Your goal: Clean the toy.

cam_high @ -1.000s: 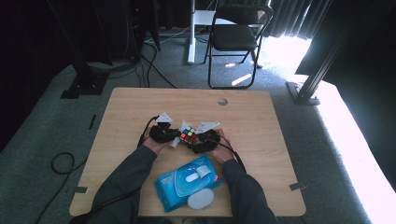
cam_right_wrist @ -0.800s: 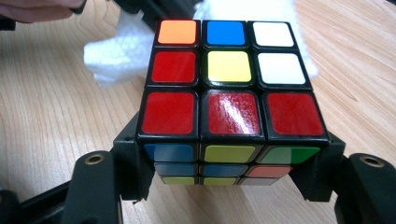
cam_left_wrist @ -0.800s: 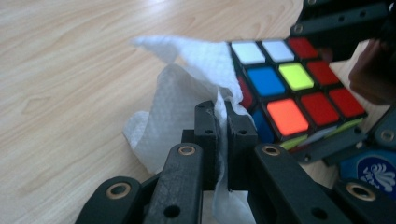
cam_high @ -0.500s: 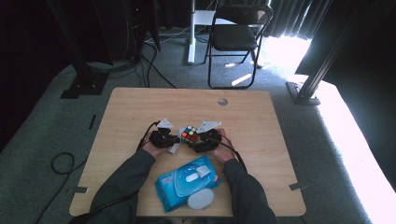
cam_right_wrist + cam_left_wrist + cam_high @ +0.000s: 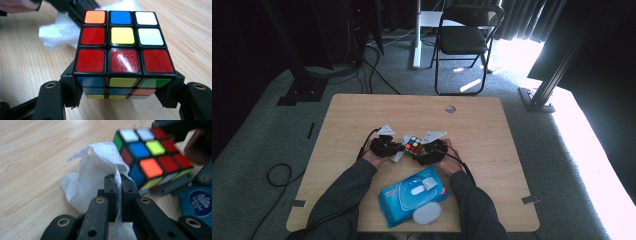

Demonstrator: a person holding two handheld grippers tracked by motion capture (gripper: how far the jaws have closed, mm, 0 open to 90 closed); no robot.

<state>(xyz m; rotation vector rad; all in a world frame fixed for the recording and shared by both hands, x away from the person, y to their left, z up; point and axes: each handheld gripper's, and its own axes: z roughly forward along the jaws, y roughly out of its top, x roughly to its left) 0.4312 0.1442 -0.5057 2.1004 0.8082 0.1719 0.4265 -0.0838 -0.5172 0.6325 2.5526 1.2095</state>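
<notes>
A scrambled puzzle cube [image 5: 413, 145] [image 5: 123, 43] is clamped between the jaws of my right gripper [image 5: 421, 151] [image 5: 124, 87], just above the wooden table [image 5: 492, 130]. My left gripper [image 5: 398, 150] [image 5: 118, 187] is shut on a crumpled white wipe [image 5: 87, 180] [image 5: 398, 156]. In the left gripper view the wipe's edge rests against the cube [image 5: 150, 155] at its green and blue side. The wipe [image 5: 60, 31] lies behind the cube's left side in the right gripper view.
A blue pack of wet wipes [image 5: 412, 196] with a white flip lid lies on the table near the front edge, between the person's forearms. A round hole [image 5: 450, 108] is in the table's far side. A folding chair [image 5: 464, 35] stands beyond the table.
The hands and the cube look about the same across the three moments; only a slight shift of the left gripper toward the cube shows.
</notes>
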